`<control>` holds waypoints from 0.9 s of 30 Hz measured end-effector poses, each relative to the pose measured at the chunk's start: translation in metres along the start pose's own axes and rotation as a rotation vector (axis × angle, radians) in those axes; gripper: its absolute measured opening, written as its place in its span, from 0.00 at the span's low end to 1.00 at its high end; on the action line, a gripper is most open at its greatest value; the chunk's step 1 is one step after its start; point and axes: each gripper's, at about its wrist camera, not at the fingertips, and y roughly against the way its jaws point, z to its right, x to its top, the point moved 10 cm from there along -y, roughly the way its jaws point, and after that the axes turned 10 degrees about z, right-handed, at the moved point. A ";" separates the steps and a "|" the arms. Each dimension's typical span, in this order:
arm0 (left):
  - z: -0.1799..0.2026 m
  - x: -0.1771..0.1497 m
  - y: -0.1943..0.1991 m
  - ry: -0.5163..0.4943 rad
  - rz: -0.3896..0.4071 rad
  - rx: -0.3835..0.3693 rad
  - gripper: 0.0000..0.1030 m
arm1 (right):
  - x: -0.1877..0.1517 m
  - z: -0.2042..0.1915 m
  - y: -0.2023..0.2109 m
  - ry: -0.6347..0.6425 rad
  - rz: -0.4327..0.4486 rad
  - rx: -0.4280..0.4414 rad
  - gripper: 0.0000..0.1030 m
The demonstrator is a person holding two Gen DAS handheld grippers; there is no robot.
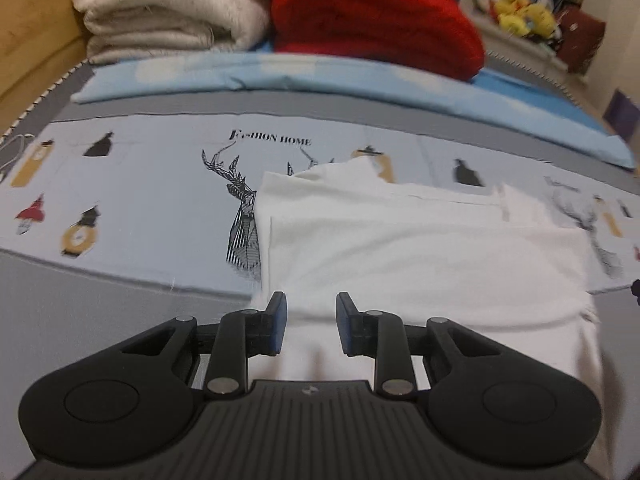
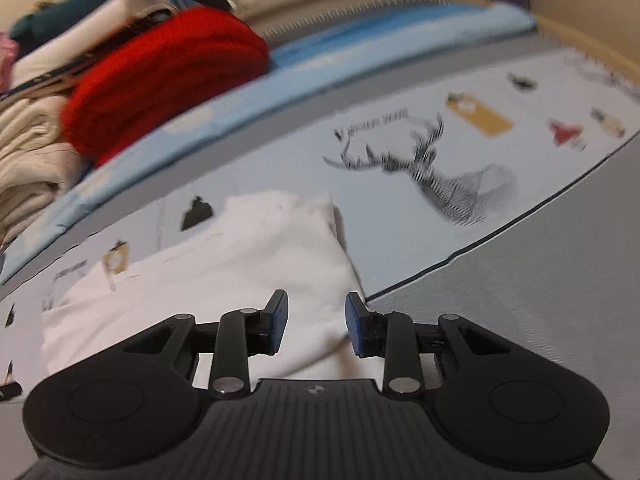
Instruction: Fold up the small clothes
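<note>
My left fingers (image 1: 310, 322) and right fingers (image 2: 316, 322) hang spread and empty above the near edge of the folded white garment (image 1: 420, 248). It lies on a deer-print cloth (image 1: 160, 200). Beyond sit a red blanket (image 1: 372, 16) and cream towels (image 1: 168, 4).

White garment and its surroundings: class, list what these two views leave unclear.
- White garment: near edge hidden by the left gripper, left view.
- Deer print: blurred, right view.
- Yellow toys: too small, left view.
- Folded stack: cut off at the edge, right view.
</note>
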 end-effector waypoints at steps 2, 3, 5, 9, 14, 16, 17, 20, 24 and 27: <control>0.003 -0.011 0.033 -0.022 0.025 -0.013 0.31 | 0.001 0.002 0.037 0.021 0.024 0.024 0.32; 0.003 -0.019 0.051 -0.039 0.040 -0.020 0.32 | 0.000 0.004 0.057 0.032 0.041 0.036 0.32; 0.003 -0.038 0.081 -0.071 0.069 -0.026 0.35 | -0.005 0.009 0.092 0.070 0.069 0.057 0.33; -0.006 -0.091 0.122 -0.076 0.074 -0.010 0.41 | -0.028 0.022 0.151 0.172 0.132 0.072 0.35; -0.025 -0.172 0.130 0.028 -0.017 -0.015 0.36 | -0.075 0.065 0.182 0.126 0.126 0.004 0.35; -0.034 -0.193 0.125 0.106 -0.091 -0.013 0.32 | -0.094 0.086 0.185 0.069 0.076 -0.044 0.35; -0.037 -0.198 0.124 0.137 -0.106 -0.027 0.30 | -0.101 0.094 0.185 0.026 0.050 -0.043 0.35; -0.049 -0.199 0.124 0.162 -0.107 -0.035 0.30 | -0.115 0.113 0.183 -0.030 0.003 -0.070 0.35; -0.062 -0.212 0.118 0.234 -0.154 -0.033 0.30 | -0.133 0.124 0.176 -0.051 -0.066 -0.071 0.35; -0.072 -0.217 0.114 0.265 -0.179 -0.020 0.30 | -0.148 0.123 0.167 -0.040 -0.124 -0.071 0.35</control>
